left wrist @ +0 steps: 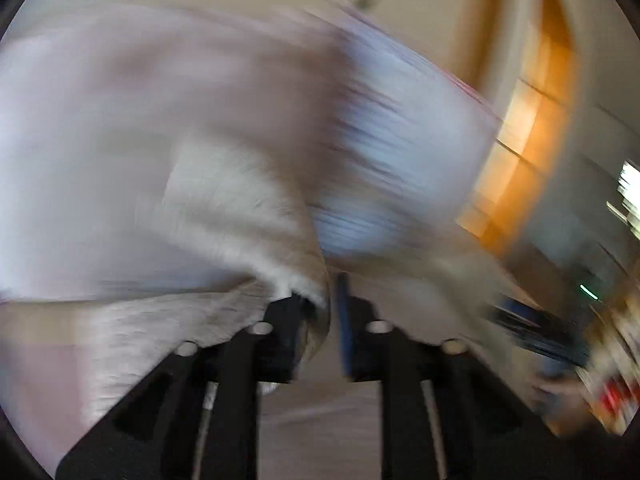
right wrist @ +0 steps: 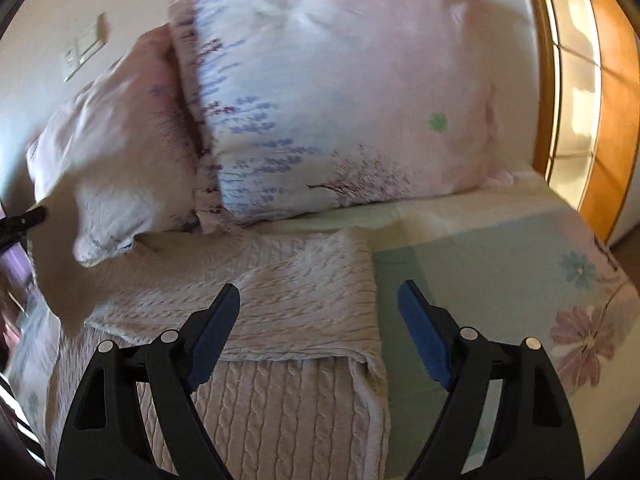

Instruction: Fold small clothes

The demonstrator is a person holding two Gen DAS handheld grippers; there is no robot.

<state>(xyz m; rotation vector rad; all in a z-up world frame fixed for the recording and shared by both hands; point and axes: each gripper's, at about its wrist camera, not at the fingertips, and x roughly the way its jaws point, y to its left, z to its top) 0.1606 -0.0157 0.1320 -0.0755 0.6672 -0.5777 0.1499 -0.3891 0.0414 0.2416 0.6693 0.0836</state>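
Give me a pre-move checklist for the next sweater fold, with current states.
1. Left gripper clamped on the cable-knit sweater: ok, knit is pinched between its fingers.
2. Right gripper free: ok, open and empty above the sweater.
3. One fold already laid across the sweater: ok.
4. Left view sharp enough to judge cloth: not ok, motion blur.
5. Pillows clear of the sweater: cannot tell, they lie close at its far edge.

Pale pink cable-knit sweater (right wrist: 280, 292), pink and white pillow (right wrist: 340, 92) printed with blue and purple flowers and one green blossom, mint and cream bedsheet (right wrist: 500, 264) with pink and blue flowers, black tongs (right wrist: 320, 320) with blue pads (right wrist: 420, 328), orange wood door frame (right wrist: 612, 100)
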